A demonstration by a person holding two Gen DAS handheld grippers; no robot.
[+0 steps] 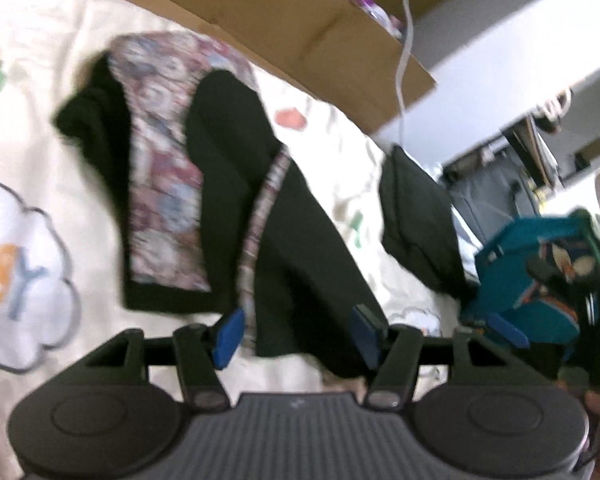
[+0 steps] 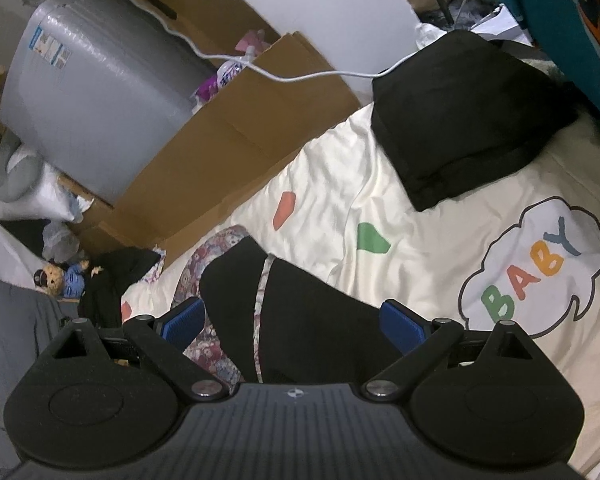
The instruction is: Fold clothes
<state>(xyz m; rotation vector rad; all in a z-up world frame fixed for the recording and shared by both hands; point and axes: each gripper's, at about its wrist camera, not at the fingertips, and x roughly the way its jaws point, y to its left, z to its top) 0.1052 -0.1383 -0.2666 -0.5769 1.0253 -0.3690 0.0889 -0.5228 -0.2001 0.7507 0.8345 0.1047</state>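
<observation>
Left hand-held gripper [image 1: 298, 338]: I see its blue pads spread wide, holding nothing, hovering at the near hem of the black garment [image 1: 236, 184]. Right hand-held gripper [image 2: 296, 320]: spread equally wide, empty, the same garment's dark fabric lying between its pads; contact unclear. The garment, with a floral panel, lies partly folded on the cream bedsheet [image 2: 380, 184]. A folded black piece [image 2: 460, 120] sits farther right. Bare sheet lies between them; cardboard [image 2: 240, 128] borders the far edge.
</observation>
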